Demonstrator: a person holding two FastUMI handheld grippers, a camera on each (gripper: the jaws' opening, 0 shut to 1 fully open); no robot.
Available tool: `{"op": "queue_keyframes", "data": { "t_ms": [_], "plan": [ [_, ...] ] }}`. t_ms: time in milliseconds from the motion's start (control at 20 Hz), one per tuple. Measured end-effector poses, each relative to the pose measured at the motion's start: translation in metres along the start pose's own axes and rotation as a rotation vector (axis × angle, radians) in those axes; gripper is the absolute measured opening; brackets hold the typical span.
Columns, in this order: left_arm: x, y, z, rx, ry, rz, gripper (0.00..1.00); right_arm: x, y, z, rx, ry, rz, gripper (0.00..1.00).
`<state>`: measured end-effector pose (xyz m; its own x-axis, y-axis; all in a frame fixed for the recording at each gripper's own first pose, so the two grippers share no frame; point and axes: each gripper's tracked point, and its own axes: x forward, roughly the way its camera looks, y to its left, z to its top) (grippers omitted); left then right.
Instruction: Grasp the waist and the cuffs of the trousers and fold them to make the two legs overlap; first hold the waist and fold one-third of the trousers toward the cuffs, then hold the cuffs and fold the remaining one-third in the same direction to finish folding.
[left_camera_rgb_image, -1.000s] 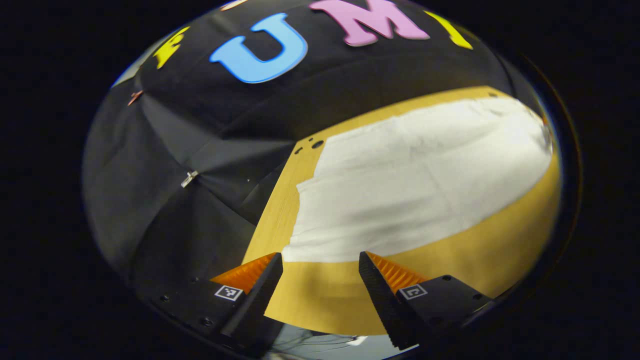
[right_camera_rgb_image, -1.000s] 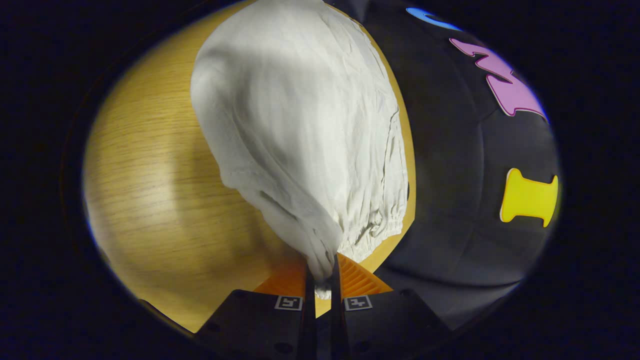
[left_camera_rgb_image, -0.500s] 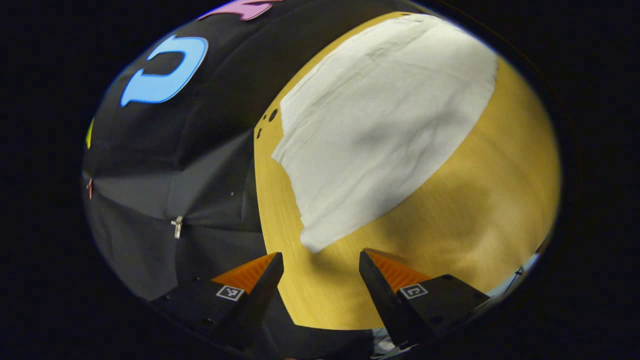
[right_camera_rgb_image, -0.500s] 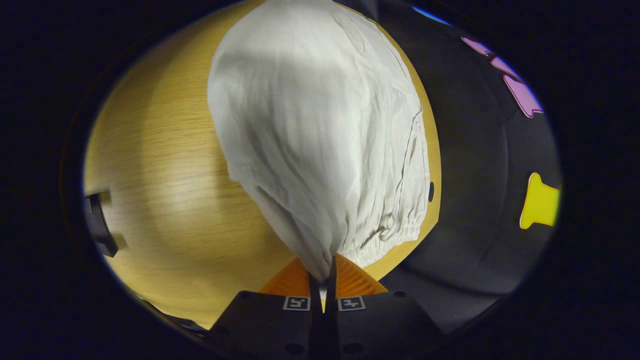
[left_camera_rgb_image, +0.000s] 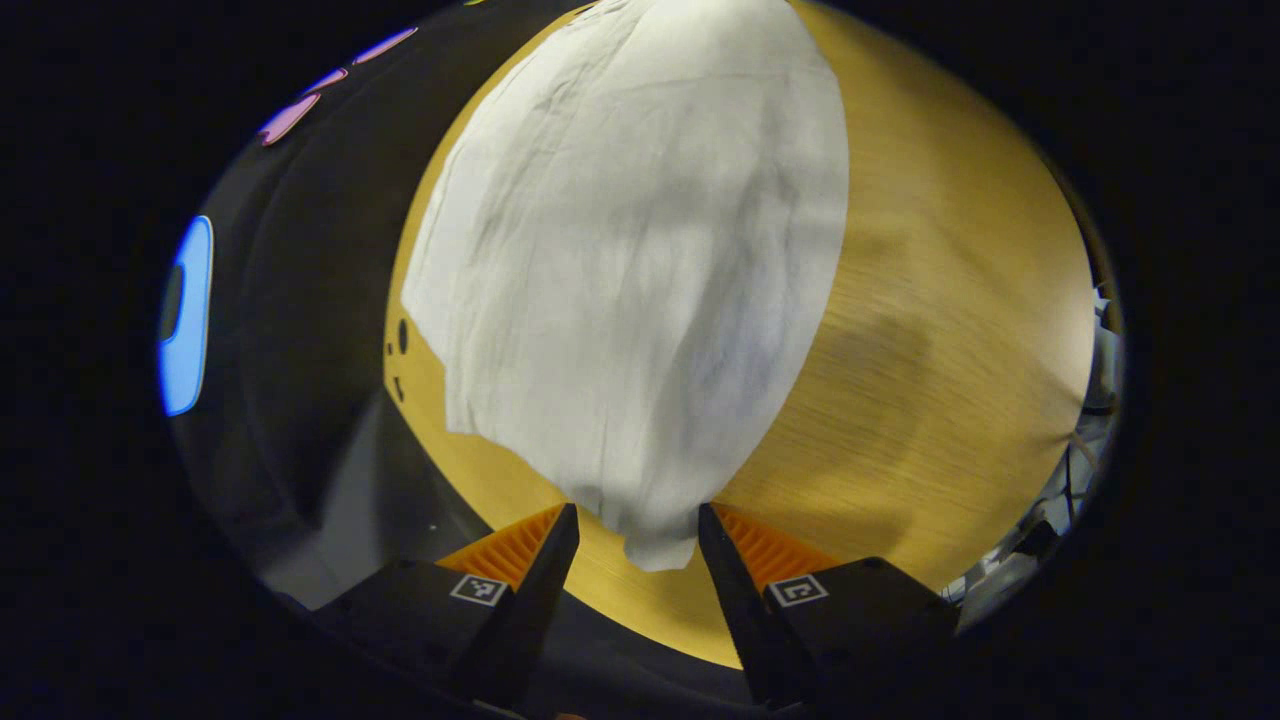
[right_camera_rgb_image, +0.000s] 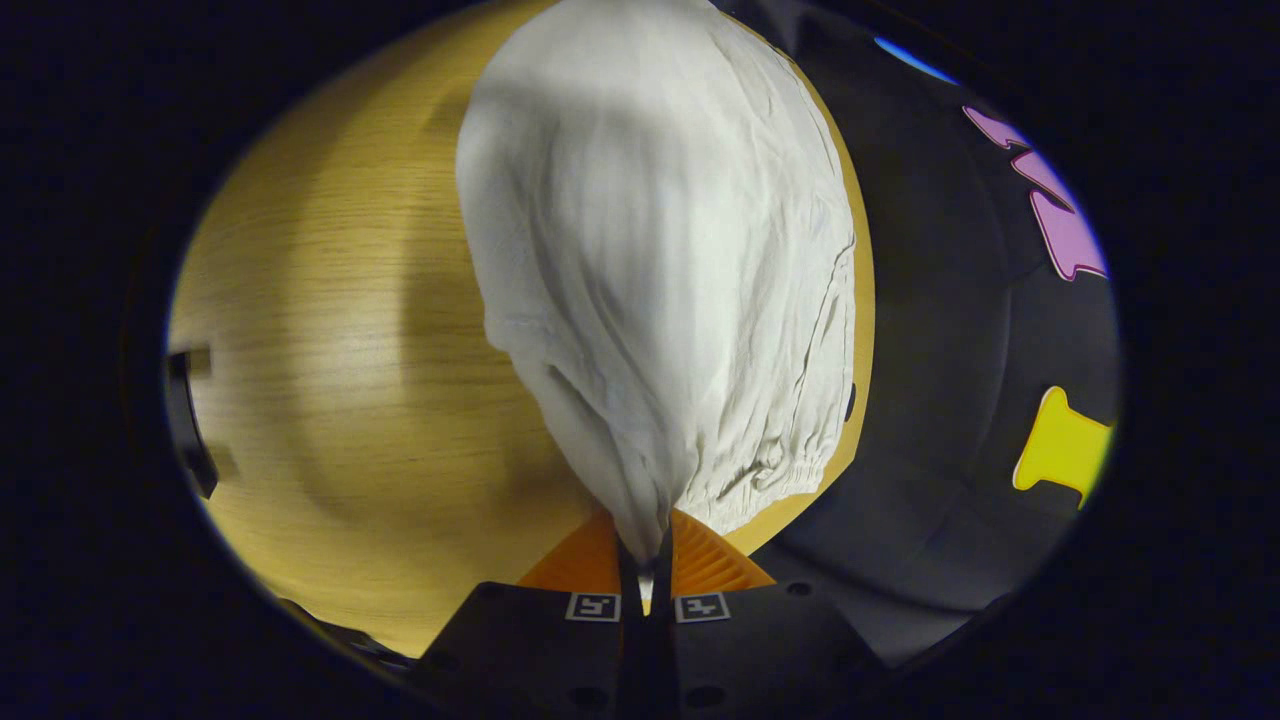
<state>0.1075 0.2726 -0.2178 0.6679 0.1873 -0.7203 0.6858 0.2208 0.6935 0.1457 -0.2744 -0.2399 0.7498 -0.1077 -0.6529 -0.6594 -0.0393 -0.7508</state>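
Trousers, white and thin, lie along the back edge of the wooden table, the elastic waist near one end. The right gripper is pressed together, pinching a gathered waist corner lifted off the table. The left gripper is spread, its fingers either side of a cuff corner near the table's edge, not yet pressing. Judged step: securing the cuff for the leg-over-leg fold. Close well past the hem, catching every layer, then lift both ends level.
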Motion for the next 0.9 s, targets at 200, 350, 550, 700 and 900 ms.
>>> {"op": "queue_keyframes", "data": {
  "t_ms": [200, 350, 550, 700, 900],
  "plan": [
    [-0.012, -0.021, 0.010, 0.086, 0.020, -0.107, 0.63, 0.000, -0.002, 0.000, -0.004, 0.001, 0.001, 0.05],
    [-0.010, -0.026, 0.012, 0.081, 0.028, -0.106, 0.43, 0.000, -0.003, 0.000, -0.006, -0.005, 0.005, 0.05],
    [-0.020, -0.034, 0.017, 0.039, 0.022, -0.031, 0.11, 0.000, -0.003, -0.001, -0.002, -0.018, 0.010, 0.05],
    [-0.016, -0.032, 0.014, 0.039, 0.022, 0.055, 0.06, 0.002, -0.003, -0.003, 0.014, -0.024, 0.016, 0.05],
    [-0.019, -0.034, 0.019, -0.076, -0.006, 0.089, 0.06, -0.001, -0.012, -0.007, 0.071, -0.014, -0.020, 0.05]
  ]
}}
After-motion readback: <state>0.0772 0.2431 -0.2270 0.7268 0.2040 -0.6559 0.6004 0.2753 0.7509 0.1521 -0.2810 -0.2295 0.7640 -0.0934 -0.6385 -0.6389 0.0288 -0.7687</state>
